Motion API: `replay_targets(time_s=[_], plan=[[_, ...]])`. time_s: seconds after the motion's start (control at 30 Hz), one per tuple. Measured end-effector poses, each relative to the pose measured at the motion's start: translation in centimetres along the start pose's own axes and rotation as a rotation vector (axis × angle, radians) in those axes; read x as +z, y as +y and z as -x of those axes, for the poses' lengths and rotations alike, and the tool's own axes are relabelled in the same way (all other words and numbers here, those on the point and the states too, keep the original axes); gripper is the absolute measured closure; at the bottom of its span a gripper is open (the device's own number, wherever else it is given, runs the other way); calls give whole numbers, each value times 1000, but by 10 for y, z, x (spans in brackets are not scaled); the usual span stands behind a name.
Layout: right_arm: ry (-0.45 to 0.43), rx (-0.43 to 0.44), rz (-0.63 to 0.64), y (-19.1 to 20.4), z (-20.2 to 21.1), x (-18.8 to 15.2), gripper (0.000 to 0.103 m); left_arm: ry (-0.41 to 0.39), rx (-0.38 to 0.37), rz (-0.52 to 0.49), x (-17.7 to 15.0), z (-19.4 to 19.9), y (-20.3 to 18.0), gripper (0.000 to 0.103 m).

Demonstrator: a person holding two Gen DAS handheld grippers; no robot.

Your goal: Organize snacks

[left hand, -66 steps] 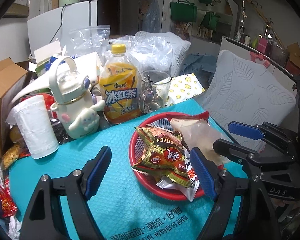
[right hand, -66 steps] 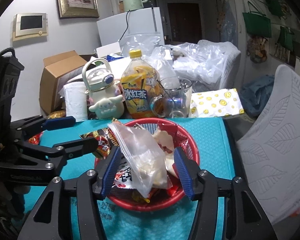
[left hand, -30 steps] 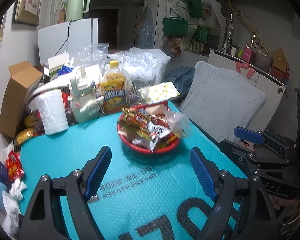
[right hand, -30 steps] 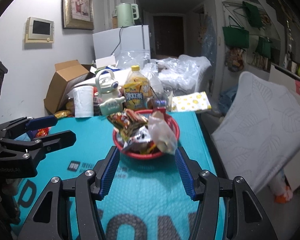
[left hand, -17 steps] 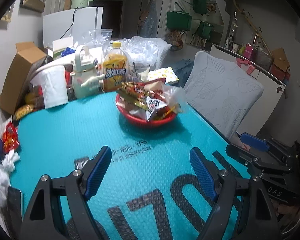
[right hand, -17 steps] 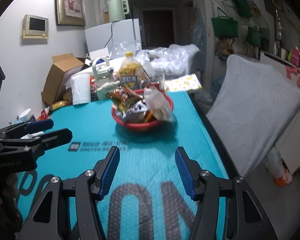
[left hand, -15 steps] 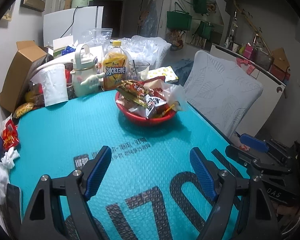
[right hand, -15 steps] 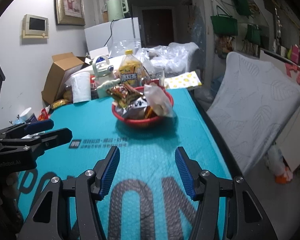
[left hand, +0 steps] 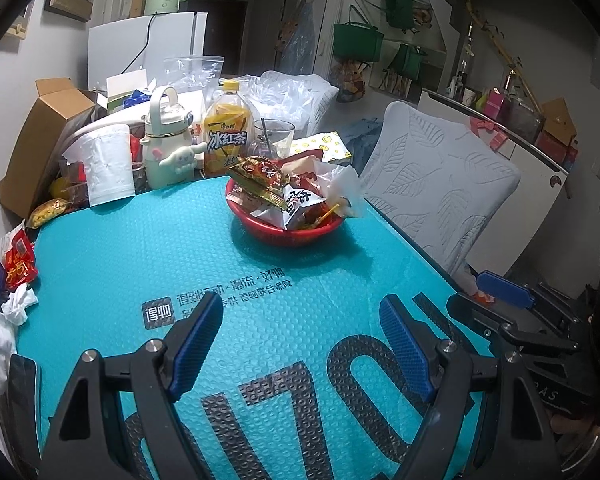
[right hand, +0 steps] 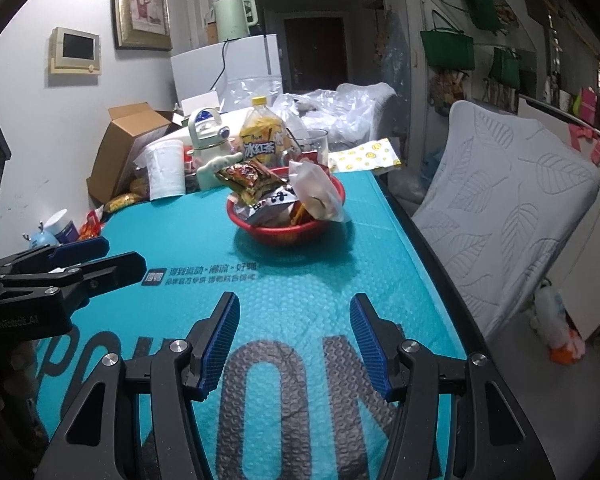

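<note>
Snacks [left hand: 278,192] sit heaped in a round red plastic basket [left hand: 288,234] toward the far end of my counter [left hand: 148,248], well away from both my tongs. Nearest me, my left tongs [left hand: 302,344] hang over the counter with their ribbed blue pads spread wide and nothing between them. My right tongs [right hand: 294,344] stand partly apart, narrower than the left, and they too grip nothing. Under them lies a teal mat with a bubbled texture, printed in big dark letters and a row of small white characters. Farther on is the basket, its crinkly foil and glossy wrappers sticking up over the rim, a clear soft bag [right hand: 318,192] slumped on its right side. Just behind it stand a yellow-capped plastic tea bottle [left hand: 225,132], a clear glass [left hand: 274,136], a cream bottle [left hand: 166,140] with a loop handle and a cartoon figure, and a white paper roll [left hand: 108,164]. An open cardboard box [left hand: 36,140] leans at the far left.
</note>
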State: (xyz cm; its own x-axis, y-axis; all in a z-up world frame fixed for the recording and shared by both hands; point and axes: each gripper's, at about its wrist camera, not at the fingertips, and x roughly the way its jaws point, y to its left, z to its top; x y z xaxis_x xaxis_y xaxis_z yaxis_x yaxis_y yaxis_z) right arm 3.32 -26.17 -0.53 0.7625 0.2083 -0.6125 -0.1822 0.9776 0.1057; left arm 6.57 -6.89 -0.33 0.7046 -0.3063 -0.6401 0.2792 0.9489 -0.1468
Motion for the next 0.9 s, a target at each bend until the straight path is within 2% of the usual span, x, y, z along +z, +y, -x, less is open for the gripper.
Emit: replay_targets(time_s=[0.9], plan=[[-19, 4, 7, -1, 6, 8, 46, 4, 47, -11, 8, 5, -4, 23]])
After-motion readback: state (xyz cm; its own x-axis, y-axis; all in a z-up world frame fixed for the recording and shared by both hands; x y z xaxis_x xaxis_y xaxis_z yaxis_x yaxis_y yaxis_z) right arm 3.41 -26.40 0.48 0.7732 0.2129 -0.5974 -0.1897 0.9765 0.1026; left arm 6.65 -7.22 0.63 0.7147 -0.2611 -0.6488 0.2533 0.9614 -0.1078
